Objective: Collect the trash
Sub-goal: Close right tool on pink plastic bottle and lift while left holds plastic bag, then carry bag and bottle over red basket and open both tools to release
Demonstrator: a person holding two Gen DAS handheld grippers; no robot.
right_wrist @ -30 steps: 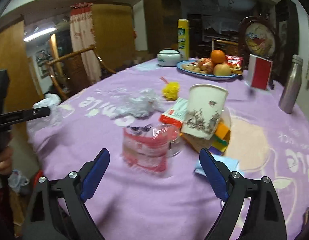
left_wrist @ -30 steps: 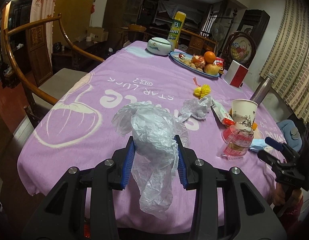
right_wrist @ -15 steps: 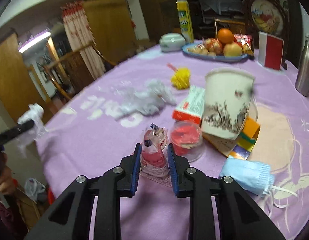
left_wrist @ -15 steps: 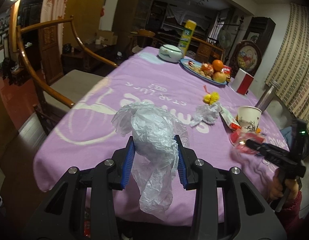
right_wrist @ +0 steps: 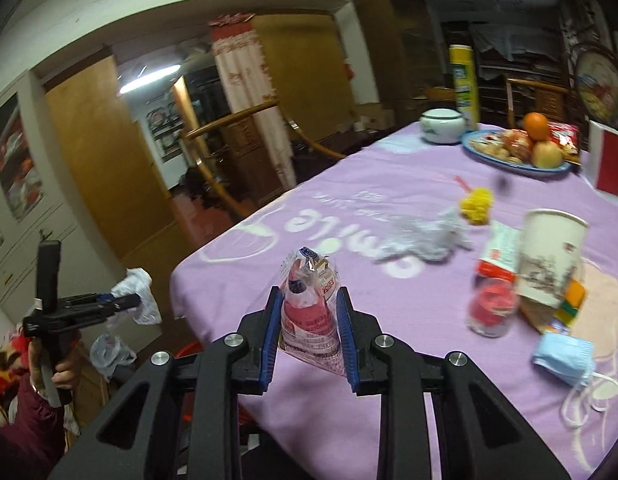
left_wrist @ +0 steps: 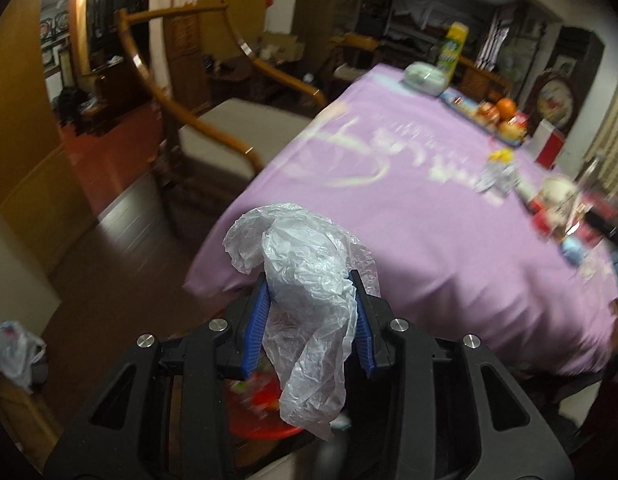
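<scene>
Left gripper (left_wrist: pixel 309 300) clamped tight on crumpled clear plastic bag (left_wrist: pixel 305 276), off the table corner, over red bin (left_wrist: pixel 265 412) on floor at 6 o'clock. Right gripper (right_wrist: pixel 307 320), jaws just closed, pinches red-and-clear snack wrapper (right_wrist: pixel 309 312) above purple tablecloth (right_wrist: pixel 389 168). Leftover trash at 1–3 o'clock: plastic wad (right_wrist: pixel 425 236), yellow pompom (right_wrist: pixel 477 204), paper cup (right_wrist: pixel 549 256), red jelly cup (right_wrist: pixel 491 308), blue face mask (right_wrist: pixel 563 356). Fruit plate (right_wrist: pixel 517 166) far at 1 o'clock. Wooden chair (left_wrist: pixel 213 136) beside table.
</scene>
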